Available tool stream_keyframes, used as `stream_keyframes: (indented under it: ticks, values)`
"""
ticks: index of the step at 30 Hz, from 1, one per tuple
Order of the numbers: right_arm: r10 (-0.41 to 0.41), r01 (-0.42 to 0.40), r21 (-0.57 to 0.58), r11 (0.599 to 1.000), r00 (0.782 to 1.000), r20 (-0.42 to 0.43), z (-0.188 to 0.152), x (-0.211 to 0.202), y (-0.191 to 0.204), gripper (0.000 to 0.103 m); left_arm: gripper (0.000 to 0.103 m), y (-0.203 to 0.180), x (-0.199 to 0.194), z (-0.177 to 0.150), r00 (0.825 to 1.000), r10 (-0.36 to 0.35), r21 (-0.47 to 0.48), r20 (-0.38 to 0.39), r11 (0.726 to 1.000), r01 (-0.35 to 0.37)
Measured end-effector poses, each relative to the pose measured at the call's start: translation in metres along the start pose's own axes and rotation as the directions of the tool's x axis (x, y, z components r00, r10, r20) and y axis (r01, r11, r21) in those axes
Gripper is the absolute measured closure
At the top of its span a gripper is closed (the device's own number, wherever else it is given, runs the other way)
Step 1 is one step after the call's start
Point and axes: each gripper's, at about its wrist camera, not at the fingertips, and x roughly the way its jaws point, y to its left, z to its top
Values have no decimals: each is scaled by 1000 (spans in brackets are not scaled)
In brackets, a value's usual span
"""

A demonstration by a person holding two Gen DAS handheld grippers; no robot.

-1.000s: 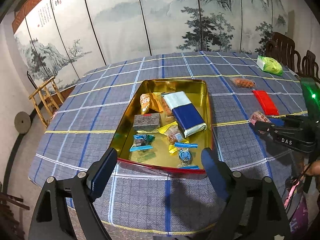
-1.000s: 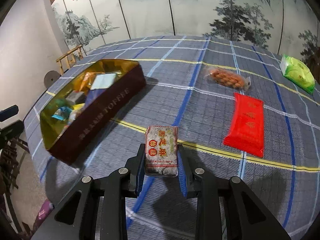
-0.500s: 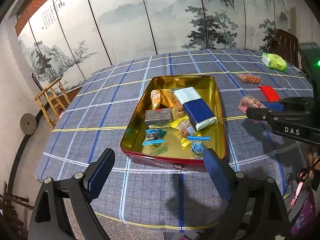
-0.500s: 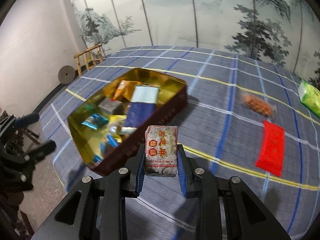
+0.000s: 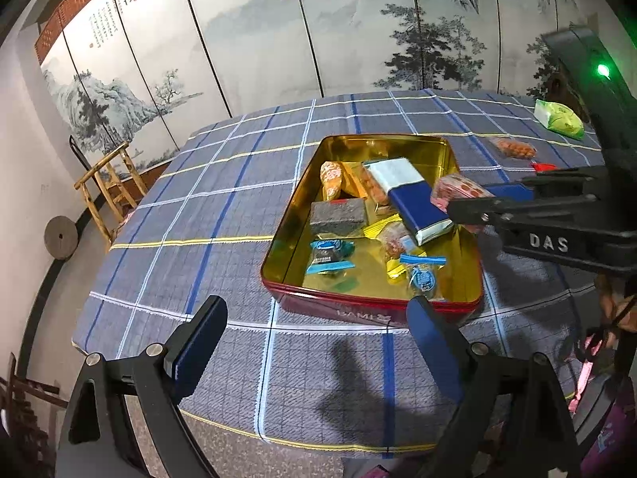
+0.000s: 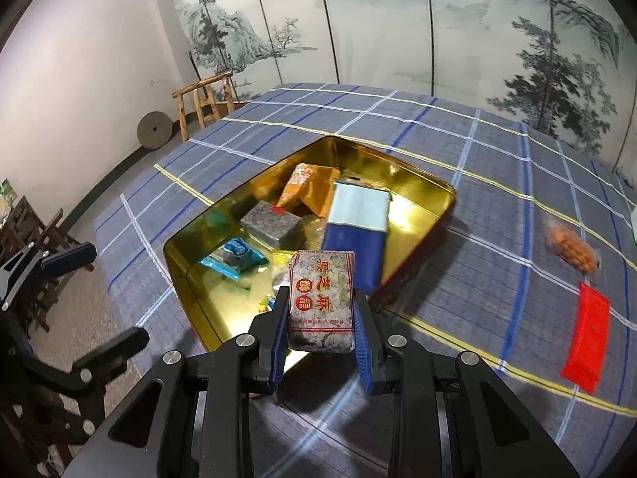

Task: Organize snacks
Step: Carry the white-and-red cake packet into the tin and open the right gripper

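My right gripper (image 6: 321, 332) pinches a grey speckled snack pack (image 6: 321, 302) with red Chinese characters and two round red seals, holding it up over the near edge of the tin (image 6: 418, 175). The tin is gold inside, dark red outside, with faint lettering on its front wall too blurred to read. It holds a blue-and-white bag (image 6: 358, 231), an orange packet (image 6: 302, 187), a grey block (image 6: 272, 225) and blue-wrapped candies (image 6: 235, 255). My left gripper (image 5: 314, 342) is spread wide with nothing between its fingers; its jaws have just been opening. "DAS" is printed on the right gripper's side in the left view. On the plaid tablecloth (image 6: 497, 239): a red packet (image 6: 587, 336), an orange nut bag (image 6: 571, 249), a green bag (image 5: 559, 117).
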Motion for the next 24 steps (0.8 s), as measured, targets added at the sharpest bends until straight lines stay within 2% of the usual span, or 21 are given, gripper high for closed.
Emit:
stream_keyframes:
  ticks: [14, 16, 19, 24]
  values:
    - [21, -20, 28, 999, 999, -30, 41, 49, 17, 73, 13, 13, 9, -11, 999, 18, -20, -47, 1000, -19]
    - [27, -26, 45, 999, 999, -18, 47, 51, 17, 72, 13, 15, 8, -12, 998, 23, -22, -50, 999, -24]
    - [79, -82, 96, 992, 996, 28, 54, 45, 13, 71, 13, 18, 6, -13, 998, 31, -28, -51, 999, -33]
    - [75, -86, 123, 989, 993, 95, 47, 18, -1, 67, 13, 22, 3, -13, 998, 39, -35, -51, 999, -40]
